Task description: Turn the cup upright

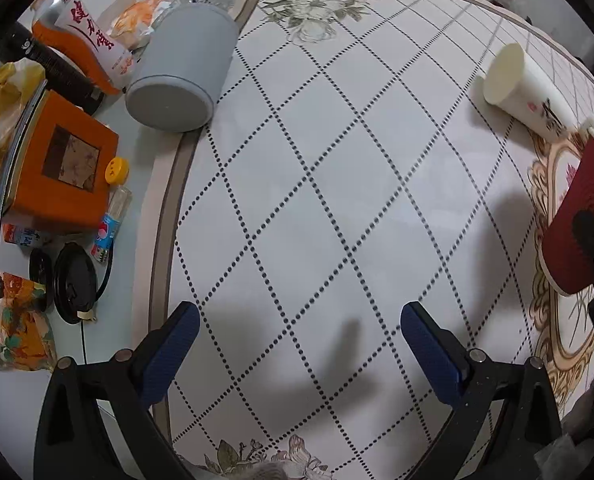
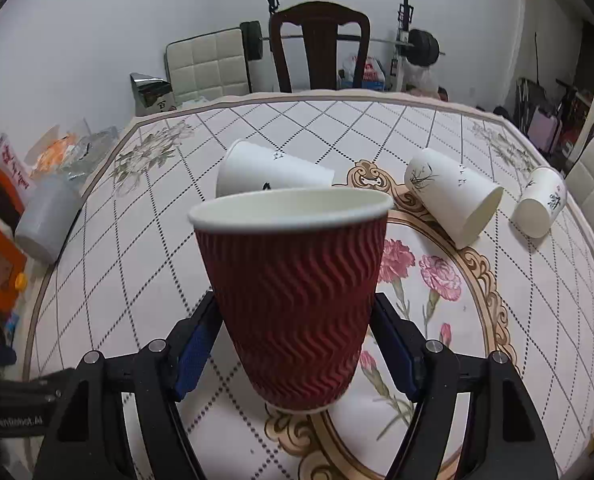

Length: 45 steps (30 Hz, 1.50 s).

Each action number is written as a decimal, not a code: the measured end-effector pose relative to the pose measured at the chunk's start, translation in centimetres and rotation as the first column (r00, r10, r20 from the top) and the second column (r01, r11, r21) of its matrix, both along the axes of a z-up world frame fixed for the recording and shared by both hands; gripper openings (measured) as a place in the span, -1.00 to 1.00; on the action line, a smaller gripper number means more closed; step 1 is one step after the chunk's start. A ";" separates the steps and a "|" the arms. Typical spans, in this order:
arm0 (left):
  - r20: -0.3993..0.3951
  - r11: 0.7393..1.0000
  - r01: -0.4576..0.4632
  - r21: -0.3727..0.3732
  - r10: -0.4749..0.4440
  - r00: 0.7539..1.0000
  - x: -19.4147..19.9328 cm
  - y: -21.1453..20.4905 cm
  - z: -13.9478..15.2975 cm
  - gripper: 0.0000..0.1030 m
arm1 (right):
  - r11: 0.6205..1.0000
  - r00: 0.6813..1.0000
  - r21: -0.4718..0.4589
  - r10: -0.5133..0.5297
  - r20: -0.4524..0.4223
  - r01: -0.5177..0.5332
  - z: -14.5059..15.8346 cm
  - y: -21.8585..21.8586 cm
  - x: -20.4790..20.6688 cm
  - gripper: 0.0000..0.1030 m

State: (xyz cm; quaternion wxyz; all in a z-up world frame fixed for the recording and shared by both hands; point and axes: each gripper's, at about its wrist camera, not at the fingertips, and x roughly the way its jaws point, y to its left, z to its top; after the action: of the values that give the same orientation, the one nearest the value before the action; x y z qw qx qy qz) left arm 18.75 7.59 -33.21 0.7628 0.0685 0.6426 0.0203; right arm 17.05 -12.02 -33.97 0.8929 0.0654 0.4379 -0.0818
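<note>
My right gripper (image 2: 297, 328) is shut on a dark red ribbed paper cup (image 2: 297, 296), held upright with its white rim up, base close to or on the tablecloth. The same cup shows at the right edge of the left wrist view (image 1: 577, 220). Three white paper cups lie on their sides: one behind the red cup (image 2: 273, 172), one to the right (image 2: 453, 196), one at the far right (image 2: 541, 200). One white cup also shows in the left wrist view (image 1: 525, 88). My left gripper (image 1: 301, 340) is open and empty above the tablecloth.
The table (image 2: 137, 240) has a checked, flowered cloth. Along its left side lie a grey canister on its side (image 1: 181, 72), an orange box (image 1: 61, 168), snack packets (image 1: 89, 40) and a black lid (image 1: 75, 280). A dark wooden chair (image 2: 319, 44) stands behind the table.
</note>
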 end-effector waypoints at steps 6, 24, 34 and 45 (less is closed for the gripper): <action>0.002 1.000 0.016 -0.007 -0.016 1.000 -2.1 -0.6 0.5 0.99 | 1.000 0.998 0.021 -0.004 -0.067 0.006 -0.4 -0.1 -2.1 0.50; 0.119 0.999 0.032 0.001 -0.032 0.992 -11.0 -3.0 8.1 0.99 | 0.998 0.987 -0.022 -0.058 -0.153 0.056 5.0 -2.9 -10.6 0.97; 0.281 0.997 0.050 -0.051 -0.033 0.959 -19.1 -5.9 20.0 0.99 | 0.996 0.993 -0.053 -0.070 -0.094 0.066 17.4 -5.4 -19.5 1.00; 0.387 0.995 0.077 -0.068 -0.045 0.921 -25.2 -6.1 28.4 0.99 | 0.997 1.000 -0.072 -0.020 -0.010 0.019 29.1 -5.2 -26.9 1.00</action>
State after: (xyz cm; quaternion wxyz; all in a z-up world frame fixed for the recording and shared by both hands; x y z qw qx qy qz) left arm -6.41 1.47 -4.78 0.8765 0.0520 0.4784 -0.0165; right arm -9.81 -17.21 -4.92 0.8914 0.0372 0.4389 -0.1066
